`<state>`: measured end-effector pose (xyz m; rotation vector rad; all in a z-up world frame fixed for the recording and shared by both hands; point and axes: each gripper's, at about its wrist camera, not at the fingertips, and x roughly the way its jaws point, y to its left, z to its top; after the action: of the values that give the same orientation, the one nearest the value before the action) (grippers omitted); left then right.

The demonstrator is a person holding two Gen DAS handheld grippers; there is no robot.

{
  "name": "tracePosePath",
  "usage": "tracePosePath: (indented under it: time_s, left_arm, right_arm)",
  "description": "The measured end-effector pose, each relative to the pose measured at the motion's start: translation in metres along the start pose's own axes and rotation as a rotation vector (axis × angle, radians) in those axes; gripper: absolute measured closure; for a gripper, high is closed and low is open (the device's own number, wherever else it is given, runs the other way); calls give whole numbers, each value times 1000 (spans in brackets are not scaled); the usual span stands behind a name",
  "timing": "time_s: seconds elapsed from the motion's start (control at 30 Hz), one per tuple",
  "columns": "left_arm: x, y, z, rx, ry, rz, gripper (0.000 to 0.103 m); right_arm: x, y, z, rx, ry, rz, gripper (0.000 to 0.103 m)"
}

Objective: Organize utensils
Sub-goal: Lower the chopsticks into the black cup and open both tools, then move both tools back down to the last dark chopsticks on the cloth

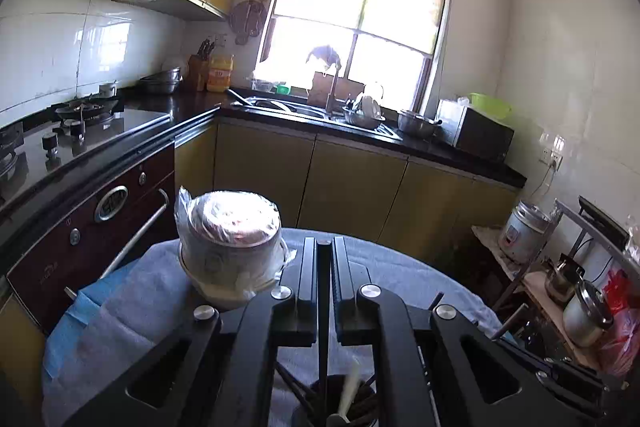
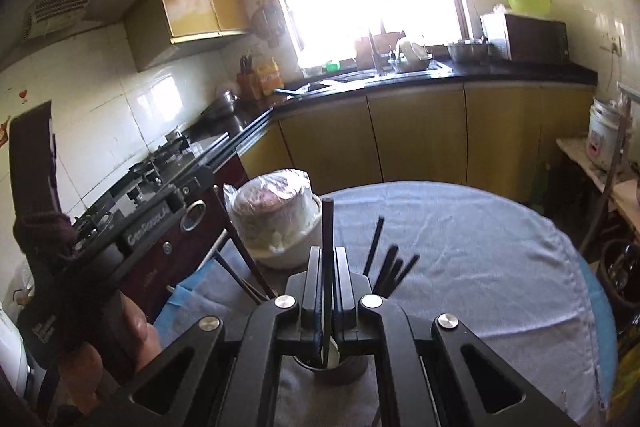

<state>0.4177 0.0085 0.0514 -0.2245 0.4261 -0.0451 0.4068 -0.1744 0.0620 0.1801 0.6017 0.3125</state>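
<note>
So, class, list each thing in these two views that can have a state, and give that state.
left gripper: jaws shut on a thin dark stick
right gripper: jaws shut on a dark chopstick
utensil cup: upright, with loose chopsticks in it
pot: upright, wrapped in clear plastic
lower cabinet doors: closed

One wrapped pot (image 2: 276, 215), one utensil cup (image 2: 336, 373), one round table (image 2: 480, 247)
</note>
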Motion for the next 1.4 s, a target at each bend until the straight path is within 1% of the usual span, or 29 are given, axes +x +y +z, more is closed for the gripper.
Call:
tracePosePath:
  time_s: [0.07,0.2,0.27,0.3,0.4,0.43,0.47,0.5,0.53,0.57,0.6,0.63,0.67,0.7,0.77,0.87,0.93,0.97,1.03,1.1,1.23,1.27,1.33,1.37,1.4]
  left_arm:
    - [4,1,-6,5,17,-7,96]
    - [9,5,-16,3,38,3,96]
    - [11,6,-19,10,58,8,96]
    - [13,6,-20,15,67,14,96]
    - [14,10,-20,5,126,-8,91]
    - [12,13,-20,-3,136,-13,84]
    - [7,16,-18,-16,147,-16,70]
    - [-1,19,-17,-28,144,-17,62]
    - [-9,22,-17,-34,135,-15,47]
    - [-24,26,-16,-39,107,-7,39]
    - [-38,28,-17,-37,87,2,37]
    - [-51,30,-21,-28,83,18,36]
    - [-58,32,-24,-23,96,34,36]
    - [-66,35,-29,-20,115,47,36]
    - [-80,43,-44,-37,152,62,35]
    - [-90,55,-78,-80,234,69,35]
    - [-89,59,-104,-89,295,69,35]
    - [-86,60,-117,-85,329,82,35]
    - [-81,63,-138,-91,392,109,35]
    - [-79,64,-155,-110,437,97,35]
    - [-79,61,-178,-119,484,91,35]
    - [-77,60,-179,-116,492,84,35]
    - [-75,53,-185,-94,505,73,35]
    - [-72,50,-185,-86,511,68,35]
    - [-69,47,-186,-79,522,61,35]
  right_arm:
    - [7,-3,-5,8,17,2,98]
    - [19,-9,-17,24,56,20,98]
    - [23,-10,-20,24,77,15,98]
    - [25,-11,-22,27,85,18,96]
    - [33,-14,-26,47,133,73,95]
    - [35,-16,-28,58,152,76,95]
    - [33,-20,-31,74,161,69,95]
    - [30,-23,-34,93,166,71,95]
    - [25,-27,-36,112,169,77,94]
    - [17,-32,-40,141,166,89,85]
    - [11,-35,-43,156,159,96,68]
    - [1,-38,-49,169,146,106,59]
    - [-6,-41,-54,171,141,109,39]
    - [-16,-44,-61,173,132,95,38]
    - [-28,-51,-77,179,153,86,38]
    - [-23,-61,-98,221,229,100,38]
    - [-15,-70,-115,261,290,98,38]
    - [-9,-74,-125,286,322,101,38]
    - [-4,-79,-138,315,360,106,38]
    - [0,-81,-149,329,384,103,38]
    - [8,-75,-161,296,416,79,40]
    - [11,-74,-162,288,426,78,43]
    - [21,-75,-164,275,454,65,43]
    - [29,-75,-165,271,474,58,45]
    - [40,-77,-167,272,498,48,51]
